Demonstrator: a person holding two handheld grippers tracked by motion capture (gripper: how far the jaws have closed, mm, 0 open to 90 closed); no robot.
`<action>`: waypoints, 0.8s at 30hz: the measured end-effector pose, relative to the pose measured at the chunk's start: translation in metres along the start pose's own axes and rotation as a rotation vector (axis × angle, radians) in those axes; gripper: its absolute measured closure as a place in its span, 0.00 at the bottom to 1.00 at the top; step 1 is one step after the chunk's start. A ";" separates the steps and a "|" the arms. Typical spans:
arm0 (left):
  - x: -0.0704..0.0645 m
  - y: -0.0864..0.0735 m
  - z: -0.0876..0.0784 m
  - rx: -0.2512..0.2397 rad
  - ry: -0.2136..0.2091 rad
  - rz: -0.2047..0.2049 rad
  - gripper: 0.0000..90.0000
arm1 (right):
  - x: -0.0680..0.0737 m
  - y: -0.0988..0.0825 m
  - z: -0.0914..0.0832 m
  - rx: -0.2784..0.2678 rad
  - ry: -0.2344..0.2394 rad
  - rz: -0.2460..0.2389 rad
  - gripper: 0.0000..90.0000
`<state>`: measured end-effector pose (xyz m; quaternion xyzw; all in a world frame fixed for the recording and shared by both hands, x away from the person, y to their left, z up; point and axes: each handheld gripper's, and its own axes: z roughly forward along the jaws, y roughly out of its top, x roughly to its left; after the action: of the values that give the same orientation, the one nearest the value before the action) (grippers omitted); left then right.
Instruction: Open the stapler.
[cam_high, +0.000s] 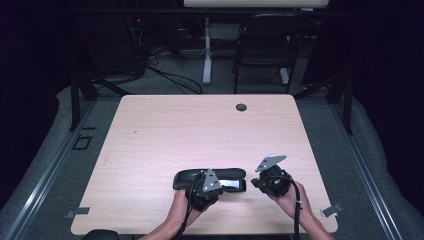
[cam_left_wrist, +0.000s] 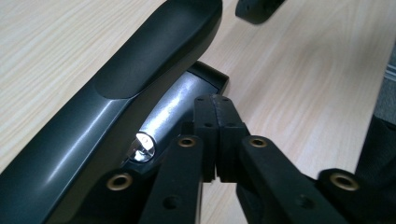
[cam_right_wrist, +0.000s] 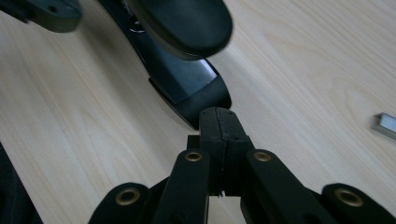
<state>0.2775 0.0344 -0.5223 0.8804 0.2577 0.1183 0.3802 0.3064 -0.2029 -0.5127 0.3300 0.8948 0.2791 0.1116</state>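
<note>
The left gripper (cam_left_wrist: 215, 100) has its two jaws pressed flat together with nothing between them; the tips rest over the grey metal plate of the armrest (cam_high: 210, 179). The right gripper (cam_right_wrist: 218, 113) is likewise fully closed and holds nothing, its tips just at the rounded end of the armrest's base; whether they touch it cannot be told.

The armrest is a long, dark chair part lying flat on the table (cam_high: 165, 130). It consists of a smooth, slightly dished black pad (cam_left_wrist: 154, 51) with rounded ends, mounted over a flat base. In the left gripper view the pad's upper face is matte while its side is glossy and reflects light. Below the pad, a brushed grey plate (cam_left_wrist: 173, 105) sits in the base, and a bright silver screw head (cam_left_wrist: 144, 142) shows beside it.

In the high view the armrest lies lengthwise across the near part of the table, between the two hands. The left hand (cam_high: 180, 202) is at its near edge, the right hand (cam_high: 287, 195) just off its right end. A round cable hole (cam_high: 241, 107) sits well beyond the armrest, near the far edge. A small grey metal piece (cam_right_wrist: 385, 125) lies on the table apart from the armrest's end.
</note>
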 end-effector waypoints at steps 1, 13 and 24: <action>0.001 -0.001 0.003 0.004 0.003 -0.008 1.00 | 0.001 0.001 0.001 0.001 0.002 -0.008 1.00; 0.007 -0.007 0.022 -0.011 0.046 -0.069 1.00 | 0.022 0.010 0.028 0.007 -0.023 -0.091 1.00; 0.006 -0.009 0.031 -0.033 0.078 -0.063 1.00 | 0.029 0.010 0.047 0.013 -0.069 -0.146 1.00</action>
<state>0.2919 0.0239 -0.5500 0.8602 0.2980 0.1448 0.3877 0.3077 -0.1573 -0.5459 0.2740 0.9140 0.2528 0.1602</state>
